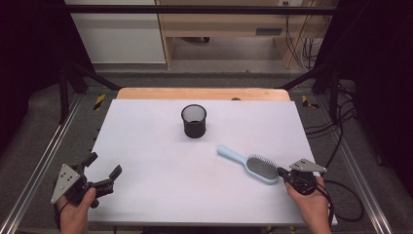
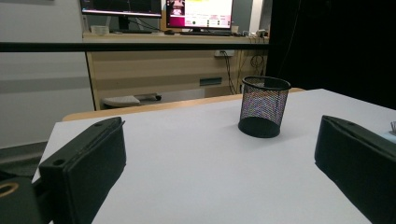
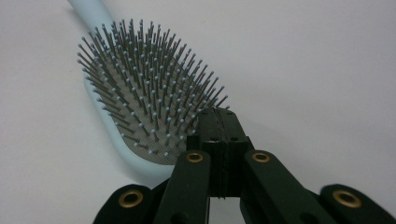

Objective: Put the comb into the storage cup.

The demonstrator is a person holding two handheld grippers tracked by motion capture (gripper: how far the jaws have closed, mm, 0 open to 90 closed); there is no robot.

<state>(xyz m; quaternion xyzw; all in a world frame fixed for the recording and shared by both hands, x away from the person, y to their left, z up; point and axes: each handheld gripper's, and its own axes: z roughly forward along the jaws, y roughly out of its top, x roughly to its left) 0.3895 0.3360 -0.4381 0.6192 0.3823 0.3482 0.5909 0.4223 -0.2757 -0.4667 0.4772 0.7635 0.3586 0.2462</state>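
The right gripper [image 1: 281, 172], fingers pressed together, noses against the pale-blue plastic hairbrush with grey bristles [image 1: 253, 165]; the left gripper [image 1: 106, 169] rests, fingers spread.

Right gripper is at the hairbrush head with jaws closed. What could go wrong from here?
The right gripper, jaws shut, sits at the bristle end of the hairbrush; it may just shove the brush, not grasp it. A push could slide it toward the mesh cup. The bristles give poor purchase.
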